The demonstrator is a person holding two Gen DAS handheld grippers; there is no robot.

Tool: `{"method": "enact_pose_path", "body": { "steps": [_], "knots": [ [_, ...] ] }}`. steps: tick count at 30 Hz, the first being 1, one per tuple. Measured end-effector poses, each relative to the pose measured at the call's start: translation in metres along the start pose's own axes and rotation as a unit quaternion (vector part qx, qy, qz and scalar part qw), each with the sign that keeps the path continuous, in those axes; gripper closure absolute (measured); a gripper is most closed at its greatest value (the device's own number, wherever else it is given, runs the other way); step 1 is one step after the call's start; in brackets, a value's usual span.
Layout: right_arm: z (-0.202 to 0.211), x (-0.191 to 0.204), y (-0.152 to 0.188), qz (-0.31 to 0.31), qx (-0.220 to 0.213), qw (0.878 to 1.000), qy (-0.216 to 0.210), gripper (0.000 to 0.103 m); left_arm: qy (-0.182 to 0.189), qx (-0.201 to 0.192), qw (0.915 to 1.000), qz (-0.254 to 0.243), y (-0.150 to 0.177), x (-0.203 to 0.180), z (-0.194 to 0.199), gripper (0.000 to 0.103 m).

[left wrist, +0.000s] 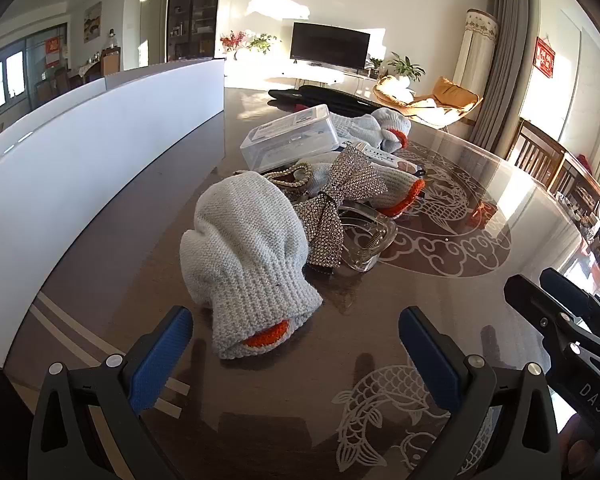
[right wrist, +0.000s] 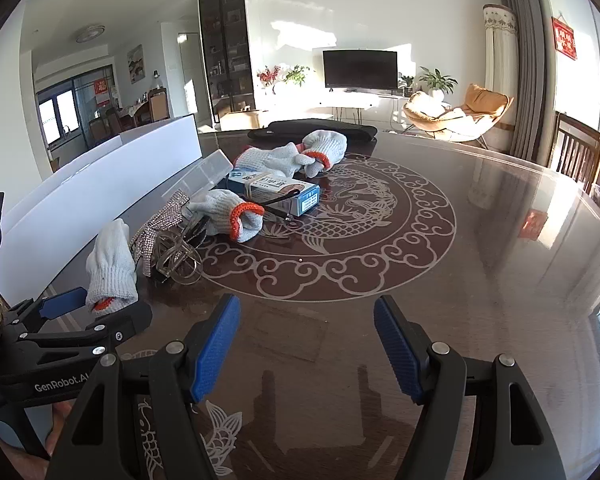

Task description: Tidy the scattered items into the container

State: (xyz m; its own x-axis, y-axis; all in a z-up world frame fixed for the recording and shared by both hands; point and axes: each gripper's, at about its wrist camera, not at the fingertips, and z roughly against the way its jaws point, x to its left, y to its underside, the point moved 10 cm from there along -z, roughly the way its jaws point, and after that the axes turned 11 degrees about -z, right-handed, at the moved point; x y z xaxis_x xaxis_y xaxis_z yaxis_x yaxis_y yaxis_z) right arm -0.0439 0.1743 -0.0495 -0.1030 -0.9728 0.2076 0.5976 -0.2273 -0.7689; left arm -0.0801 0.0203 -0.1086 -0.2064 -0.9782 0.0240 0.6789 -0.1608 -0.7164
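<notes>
Seen from your left wrist, your left gripper [left wrist: 296, 344] hangs released over the dark glass-topped table [left wrist: 440, 320], blue pads spread wide. The nearest knit glove [left wrist: 244, 256], grey with an orange cuff, lies directly ahead, its cuff end reaching into the gap between your fingers without touching either pad. Just beyond it sit a rhinestone bow [left wrist: 340, 196] and a clear hair claw [left wrist: 364, 236], touching one another. Farther ahead lies a clear plastic case [left wrist: 292, 136], with more gloves [left wrist: 384, 128] behind it. The white container [left wrist: 100, 152] runs along your left. Your right gripper [left wrist: 548, 300] enters at the far right edge.

Seen from your right wrist, your right gripper [right wrist: 306, 348] is likewise released, pads wide apart above bare table [right wrist: 480, 280] with nothing between them. The scattered items lie ahead and to your left: a blue-and-white carton [right wrist: 276, 192], a second glove [right wrist: 236, 212] just before it, the bow [right wrist: 160, 224] and claw [right wrist: 180, 256]. Your left gripper [right wrist: 96, 308] sits at the near glove [right wrist: 112, 268]. The container [right wrist: 100, 172] stands far left.
</notes>
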Motion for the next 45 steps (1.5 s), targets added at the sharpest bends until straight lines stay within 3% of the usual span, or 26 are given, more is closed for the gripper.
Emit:
{"method": "enact_pose_path", "body": {
  "steps": [13,45],
  "knots": [
    [-0.006,0.0,0.001,0.002,0.014,1.0,0.005,0.032,0.021,0.013,0.9994,0.024,0.003,0.001,-0.004,0.0],
    [-0.006,-0.001,0.001,-0.003,0.014,1.0,0.0,0.032,0.005,0.033,0.9992,-0.022,0.007,-0.007,-0.012,0.0]
  ]
}}
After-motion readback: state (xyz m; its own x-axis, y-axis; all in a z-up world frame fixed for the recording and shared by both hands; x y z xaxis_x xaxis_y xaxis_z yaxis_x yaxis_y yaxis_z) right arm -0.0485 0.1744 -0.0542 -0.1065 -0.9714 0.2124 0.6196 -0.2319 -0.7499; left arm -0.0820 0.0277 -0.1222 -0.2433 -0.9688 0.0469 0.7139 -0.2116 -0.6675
